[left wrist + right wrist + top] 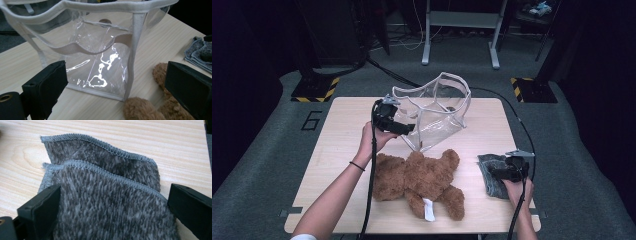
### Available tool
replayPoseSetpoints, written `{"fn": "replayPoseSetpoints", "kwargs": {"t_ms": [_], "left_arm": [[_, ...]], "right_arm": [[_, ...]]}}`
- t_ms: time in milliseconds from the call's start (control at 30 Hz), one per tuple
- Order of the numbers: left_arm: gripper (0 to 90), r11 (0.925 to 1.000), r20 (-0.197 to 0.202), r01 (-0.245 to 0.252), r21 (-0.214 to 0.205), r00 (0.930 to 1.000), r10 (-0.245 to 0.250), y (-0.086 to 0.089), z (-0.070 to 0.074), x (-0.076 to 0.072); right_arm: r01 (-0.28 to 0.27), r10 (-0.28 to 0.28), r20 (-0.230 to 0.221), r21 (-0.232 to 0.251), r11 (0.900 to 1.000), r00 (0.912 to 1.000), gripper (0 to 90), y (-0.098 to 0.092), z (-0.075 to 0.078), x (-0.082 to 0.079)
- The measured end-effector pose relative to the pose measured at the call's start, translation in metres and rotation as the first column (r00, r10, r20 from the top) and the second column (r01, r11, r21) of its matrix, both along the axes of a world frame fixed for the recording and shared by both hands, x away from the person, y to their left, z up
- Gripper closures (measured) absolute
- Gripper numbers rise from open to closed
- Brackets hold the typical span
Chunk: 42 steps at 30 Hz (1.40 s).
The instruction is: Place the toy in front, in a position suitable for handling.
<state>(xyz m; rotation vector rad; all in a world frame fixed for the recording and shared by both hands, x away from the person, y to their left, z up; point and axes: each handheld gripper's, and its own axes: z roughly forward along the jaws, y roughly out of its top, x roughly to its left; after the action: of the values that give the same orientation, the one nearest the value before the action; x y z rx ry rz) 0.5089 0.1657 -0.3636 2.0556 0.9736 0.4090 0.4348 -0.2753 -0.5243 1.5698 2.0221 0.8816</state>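
Right gripper view shows my right gripper (112, 220) spread wide over the folded grey cloth (105, 202), right of the teddy bear (419, 180); I should pinch both layers. My left gripper (404, 127), also spread, faces the clear bag (437, 112) behind the bear.

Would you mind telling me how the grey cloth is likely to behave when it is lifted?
The grey cloth lies folded in soft fuzzy layers, so it will probably droop and unfold. It looks light. The open right claw straddles it, and the pile should grip well.
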Motion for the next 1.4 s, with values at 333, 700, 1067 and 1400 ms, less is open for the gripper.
{"fn": "replayPoseSetpoints", "kwargs": {"t_ms": [333, 700, 1067, 1400], "left_arm": [[28.1, 0.9986, 0.007, 0.05, 0.014, 0.9987, -0.05, -0.023, -0.005, 0.008], [59.2, 0.9954, -0.016, 0.067, 0.068, 0.9977, -0.066, -0.036, -0.005, 0.014], [83.3, 0.9929, -0.004, 0.092, 0.076, 0.9958, -0.092, -0.037, -0.009, 0.021], [84.4, 0.9973, -0.002, 0.046, 0.057, 0.9989, -0.046, -0.016, -0.01, 0.03]], "right_arm": [[0.006, -0.006, -0.002, 0.002, 1.0, 1.0, 1.0, 0.0, 0.0, 0.0], [0.005, -0.005, 0.002, -0.002, 1.0, 1.0, 1.2, 0.0, 0.0, 0.0], [0.007, -0.007, 0.003, -0.002, 1.0, 1.0, 1.5, 0.0, 0.0, 0.0], [0.008, -0.008, 0.004, -0.002, 1.0, 1.0, 1.6, 0.0, 0.0, 0.0]]}}
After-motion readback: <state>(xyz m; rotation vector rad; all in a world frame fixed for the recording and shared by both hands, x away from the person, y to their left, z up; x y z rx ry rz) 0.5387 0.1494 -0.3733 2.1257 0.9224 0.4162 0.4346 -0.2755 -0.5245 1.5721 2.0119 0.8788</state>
